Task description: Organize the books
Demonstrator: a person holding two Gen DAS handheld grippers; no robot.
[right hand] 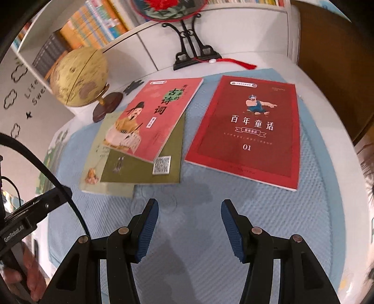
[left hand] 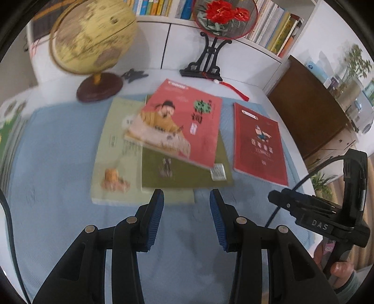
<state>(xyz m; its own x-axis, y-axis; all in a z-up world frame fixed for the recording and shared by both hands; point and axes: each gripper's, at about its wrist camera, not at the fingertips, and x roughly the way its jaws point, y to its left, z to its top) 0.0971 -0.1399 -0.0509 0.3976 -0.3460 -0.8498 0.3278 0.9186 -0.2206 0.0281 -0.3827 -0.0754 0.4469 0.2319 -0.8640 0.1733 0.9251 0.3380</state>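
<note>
Nearest the lens, left tongs (left hand: pixel 186 198) stand partly spread, blue ribbed pads empty, hovering above the light-blue textured mat (left hand: pixel 58 163) on the white table (right hand: pixel 327 98). Right tongs (right hand: pixel 189 205) likewise stand partly spread, pinching nothing and touching nothing. Beyond them lie four thin paperbacks, flat, covers up. Red book (right hand: pixel 245 135) rests alone to the right, its long axis running away from the camera, title upright to the viewer. To its left sits a loose stack: pink book (right hand: pixel 152 117) on top, skewed, far end leaning right; olive book (right hand: pixel 140 173) under it; pale-green book (left hand: pixel 109 145) at bottom, offset left. Behind stand a yellowed globe (right hand: pixel 77 74) on a dark round base and a round embroidered fan (left hand: pixel 224 16) in a black stand.
</note>
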